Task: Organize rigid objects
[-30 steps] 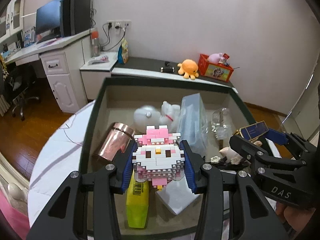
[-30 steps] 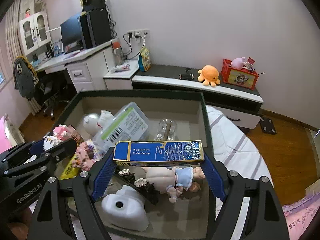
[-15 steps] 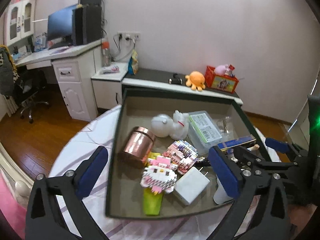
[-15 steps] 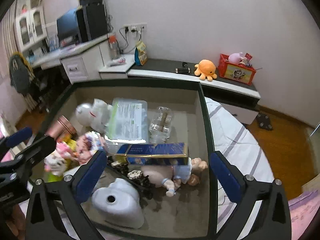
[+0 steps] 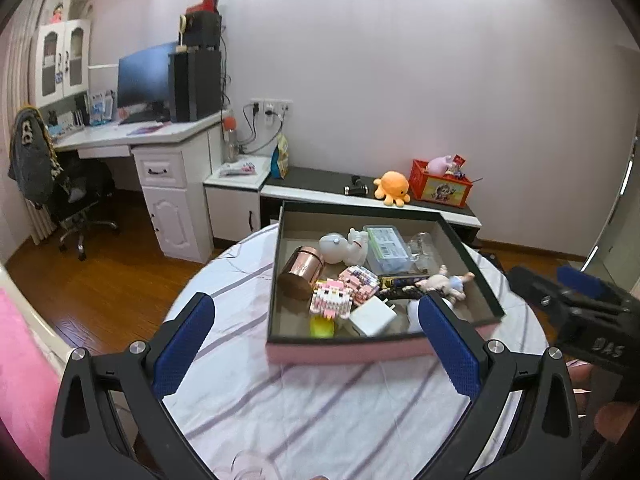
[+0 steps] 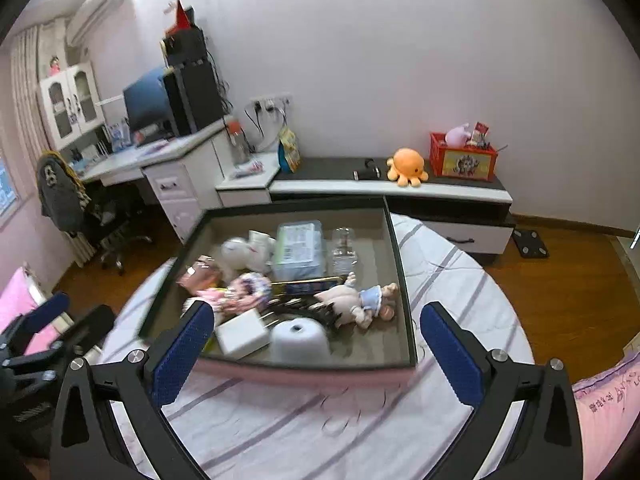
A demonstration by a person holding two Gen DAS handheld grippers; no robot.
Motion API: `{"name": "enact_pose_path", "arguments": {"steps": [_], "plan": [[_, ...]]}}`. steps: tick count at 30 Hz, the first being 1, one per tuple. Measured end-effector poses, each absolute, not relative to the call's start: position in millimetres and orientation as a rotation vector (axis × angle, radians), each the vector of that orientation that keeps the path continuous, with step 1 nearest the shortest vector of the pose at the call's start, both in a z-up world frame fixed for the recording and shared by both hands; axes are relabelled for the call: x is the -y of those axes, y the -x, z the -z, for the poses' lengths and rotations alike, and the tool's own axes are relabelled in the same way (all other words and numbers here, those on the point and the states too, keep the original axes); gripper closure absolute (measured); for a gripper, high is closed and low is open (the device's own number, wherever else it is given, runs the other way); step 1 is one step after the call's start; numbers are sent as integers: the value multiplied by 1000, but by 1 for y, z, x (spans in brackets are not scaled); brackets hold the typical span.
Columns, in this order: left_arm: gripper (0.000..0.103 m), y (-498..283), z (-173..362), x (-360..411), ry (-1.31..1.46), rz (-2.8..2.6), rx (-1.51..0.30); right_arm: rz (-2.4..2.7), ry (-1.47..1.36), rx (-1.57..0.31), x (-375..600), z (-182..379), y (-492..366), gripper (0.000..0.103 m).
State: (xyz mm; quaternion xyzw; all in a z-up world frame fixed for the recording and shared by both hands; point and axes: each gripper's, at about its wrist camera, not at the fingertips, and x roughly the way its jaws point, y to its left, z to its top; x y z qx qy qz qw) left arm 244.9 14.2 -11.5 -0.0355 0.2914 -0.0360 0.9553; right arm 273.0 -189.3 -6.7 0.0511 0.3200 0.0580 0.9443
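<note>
Item 1. Counter: round, under a white cloth with purple stripes; it carries the box.

Item 2. Box: shallow, dark rim, pink outer wall, grey floor. It sits on the counter ahead of both my grippers and holds every loose thing below.

Item 3. My left gripper: fingers spread wide, released, holding nothing and touching nothing. The box's near wall shows between them, well apart from both pads.

Item 4. My right gripper: fingers spread equally wide, empty, clear of the box and its contents.

Item 5. Clear plastic case, with a green label, toward the far wall of the box.

Item 6. White plush, left of the case, touching it.

Item 7. Copper tin, on its side at the left of the box.

Item 8. Doll in a blue dress, lying flat at the right, near the front.

Item 9. White rounded piece with a hole in its top, at the near wall.

Item 10. Blue and gold carton, lying flat mid-box, just behind the doll.

Item 11. Pink and white brick figure, lying mid-box beside the tin, over a yellow item.

Item 12. White charger block, just right of the brick figure.

Item 13. Clear bottle, lying toward the far right corner.
</note>
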Motion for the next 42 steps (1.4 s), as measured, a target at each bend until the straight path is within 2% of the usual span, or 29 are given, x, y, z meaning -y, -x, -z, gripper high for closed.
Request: {"name": "enact_pose_path", "arguments": {"steps": [9, 20, 31, 42], "plan": [[0, -146, -22, -14, 47, 51, -498, -61, -76, -528, 182, -34, -161, 0], [0, -57, -26, -7, 44, 62, -421, -17, -96, -495, 184, -21, -68, 0], [0, -1, -10, -14, 50, 50, -423, 2, -64, -434, 165, -14, 1, 0], [0, 21, -15, -17, 46, 23, -376, 14, -65, -404, 165, -13, 23, 0]]}}
